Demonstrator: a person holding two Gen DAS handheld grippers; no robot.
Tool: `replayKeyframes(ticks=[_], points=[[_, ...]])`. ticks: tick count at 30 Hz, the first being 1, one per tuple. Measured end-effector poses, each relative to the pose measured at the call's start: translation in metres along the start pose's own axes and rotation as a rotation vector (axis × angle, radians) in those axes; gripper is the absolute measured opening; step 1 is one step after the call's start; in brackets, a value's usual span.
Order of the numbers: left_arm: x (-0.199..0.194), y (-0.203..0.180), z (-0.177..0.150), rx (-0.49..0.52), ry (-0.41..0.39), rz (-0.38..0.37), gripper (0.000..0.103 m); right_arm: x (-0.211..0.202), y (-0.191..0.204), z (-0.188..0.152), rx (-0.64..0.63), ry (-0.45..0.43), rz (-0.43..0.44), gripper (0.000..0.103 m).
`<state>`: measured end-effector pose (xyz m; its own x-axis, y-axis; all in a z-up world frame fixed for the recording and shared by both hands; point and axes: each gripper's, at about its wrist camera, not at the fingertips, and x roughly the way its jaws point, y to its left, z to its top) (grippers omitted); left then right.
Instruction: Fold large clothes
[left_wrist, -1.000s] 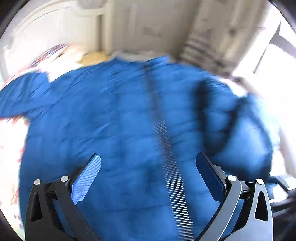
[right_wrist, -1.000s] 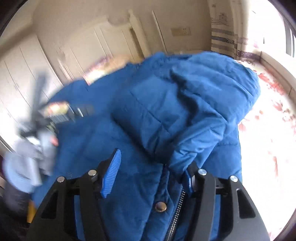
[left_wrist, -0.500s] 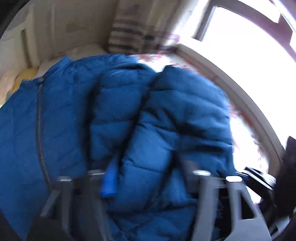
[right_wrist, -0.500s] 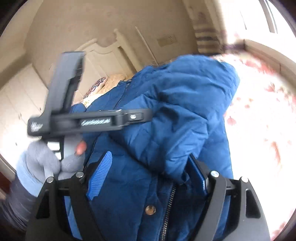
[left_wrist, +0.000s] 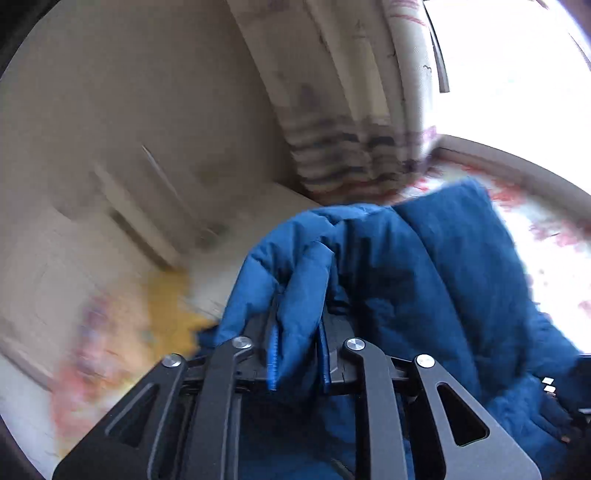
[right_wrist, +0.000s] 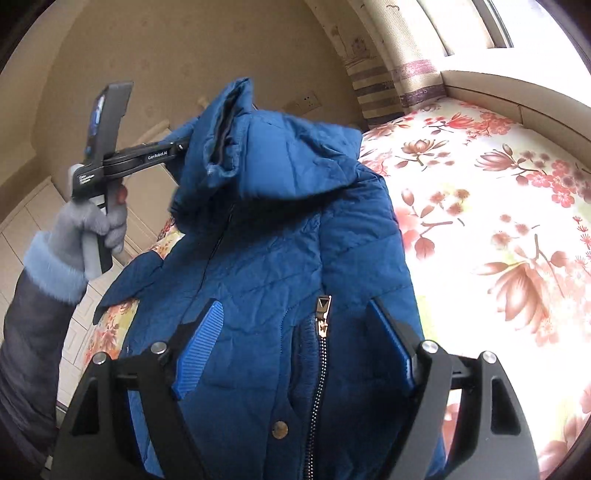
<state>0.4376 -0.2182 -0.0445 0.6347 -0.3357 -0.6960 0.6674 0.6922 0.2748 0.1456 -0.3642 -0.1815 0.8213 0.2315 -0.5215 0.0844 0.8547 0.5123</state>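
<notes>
A large blue padded jacket (right_wrist: 288, 236) with a front zipper (right_wrist: 319, 369) lies on the flowered bed. My left gripper (left_wrist: 298, 354) is shut on a fold of the jacket (left_wrist: 424, 280) and holds it lifted; in the right wrist view the left gripper (right_wrist: 173, 147) grips the jacket's raised cuff end up at the left. My right gripper (right_wrist: 295, 347) is open, its blue pads either side of the zipper, low over the jacket's front.
The bed sheet (right_wrist: 491, 206) with red flowers spreads to the right. A striped curtain (right_wrist: 388, 74) and window ledge (right_wrist: 517, 96) are behind. A headboard and white cupboards (right_wrist: 22, 218) stand at the left. A yellow pillow (left_wrist: 166, 306) lies near the headboard.
My left gripper has shut on a fold of the jacket and lifted it upward. My right gripper has stayed open over the zipper.
</notes>
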Motion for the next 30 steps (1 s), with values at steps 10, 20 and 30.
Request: replayKeyframes(ticks=[10,20,30], points=[[-0.041,-0.011,-0.077,-0.284,-0.139,-0.271,0.026,0.006,0.004,0.002,0.018,0.010,0.015,0.079],[-0.043,-0.028,-0.040,-0.347,-0.234,-0.205,0.097,0.006,0.002,0.002,0.017,-0.003,0.016,0.079],[0.007,-0.131,-0.080,0.160,0.000,-0.049,0.083,0.007,0.001,0.001,0.026,0.002,0.022,0.079]])
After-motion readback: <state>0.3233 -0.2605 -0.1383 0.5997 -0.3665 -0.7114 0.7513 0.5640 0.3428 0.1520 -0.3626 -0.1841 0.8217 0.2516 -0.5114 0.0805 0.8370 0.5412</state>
